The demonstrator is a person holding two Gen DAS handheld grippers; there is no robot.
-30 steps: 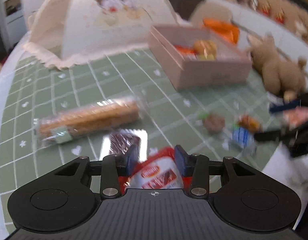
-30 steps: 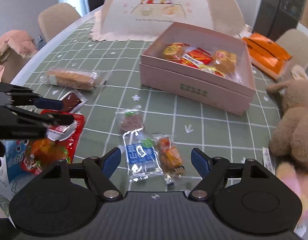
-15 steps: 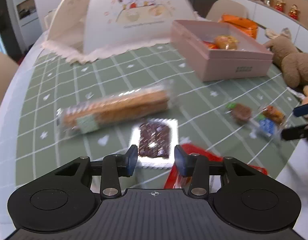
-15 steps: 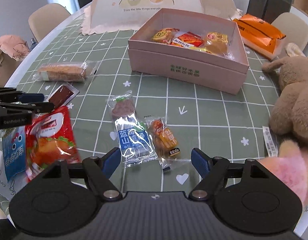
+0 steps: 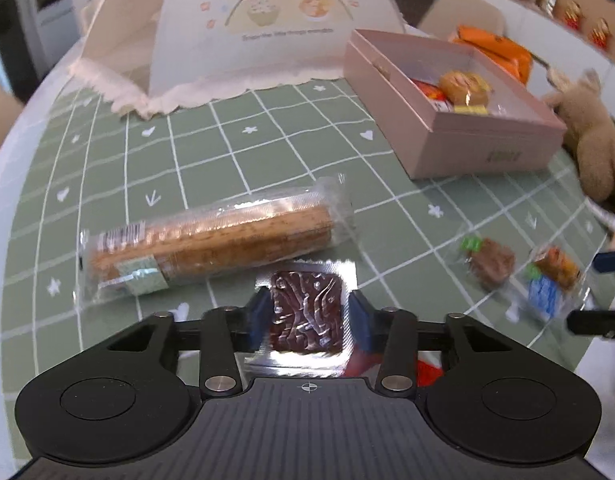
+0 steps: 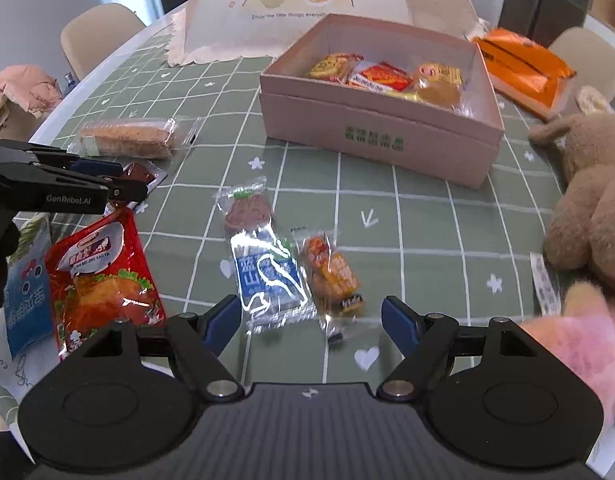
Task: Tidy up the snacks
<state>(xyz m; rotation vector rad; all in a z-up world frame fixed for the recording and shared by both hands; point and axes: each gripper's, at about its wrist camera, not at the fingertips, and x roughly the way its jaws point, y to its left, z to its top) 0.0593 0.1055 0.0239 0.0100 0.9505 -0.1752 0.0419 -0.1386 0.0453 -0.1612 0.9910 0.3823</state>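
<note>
Two grippers here. On the left, the left gripper [image 5: 306, 316] is closing around a brown snack in a clear wrapper [image 5: 307, 312] lying just beside the long biscuit pack [image 5: 211, 240]; pads not pressing yet. Further right, the right gripper [image 6: 311, 320] hangs wide open over the blue packet [image 6: 269, 280], with the pink box [image 6: 379, 136] beyond.

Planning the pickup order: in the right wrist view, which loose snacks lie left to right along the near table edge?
Blue packet → red chicken packet → blue-and-white candy → orange candy.
</note>
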